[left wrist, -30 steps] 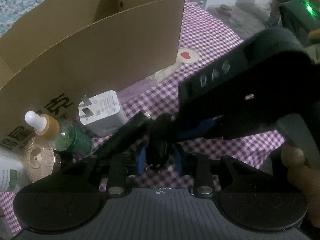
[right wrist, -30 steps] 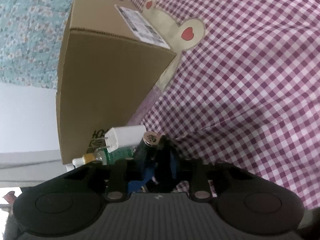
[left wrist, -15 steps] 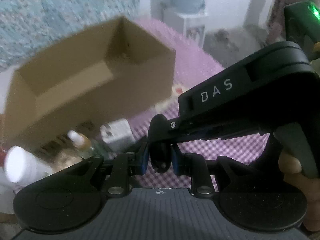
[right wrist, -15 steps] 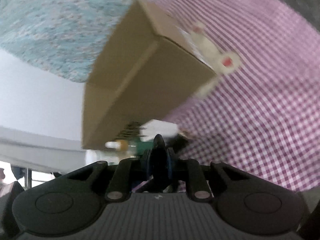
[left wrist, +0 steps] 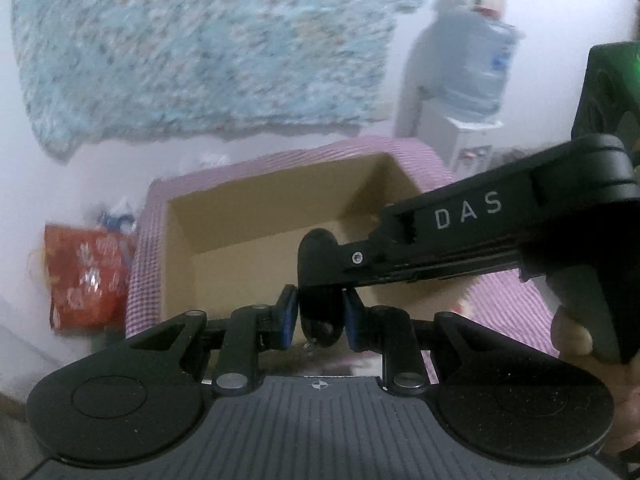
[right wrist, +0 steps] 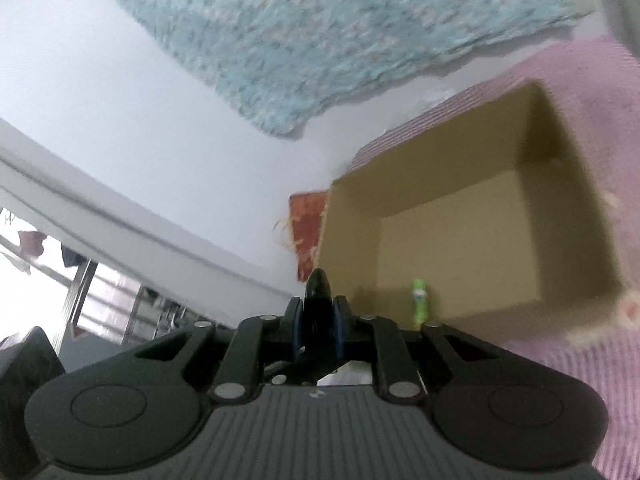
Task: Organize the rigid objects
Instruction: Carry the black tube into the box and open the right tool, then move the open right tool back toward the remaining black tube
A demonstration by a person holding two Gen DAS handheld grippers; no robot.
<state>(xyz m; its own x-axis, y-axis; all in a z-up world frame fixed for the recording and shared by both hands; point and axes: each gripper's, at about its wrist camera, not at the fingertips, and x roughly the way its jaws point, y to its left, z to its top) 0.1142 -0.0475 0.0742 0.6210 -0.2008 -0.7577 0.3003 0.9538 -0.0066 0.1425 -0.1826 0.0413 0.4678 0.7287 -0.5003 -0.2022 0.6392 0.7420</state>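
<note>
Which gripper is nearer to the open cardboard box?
Right, though only slightly, it seems. The right gripper comes from the right, its tip over the near rim of the cardboard box. The left gripper, shut on the same black object, sits just behind it.

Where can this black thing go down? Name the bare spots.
Cardboard box floor, bare between its four walls: the widest patch. Checked cloth right of the box is free too. Crowded at the box's near wall, where a green bottle stands.
</note>
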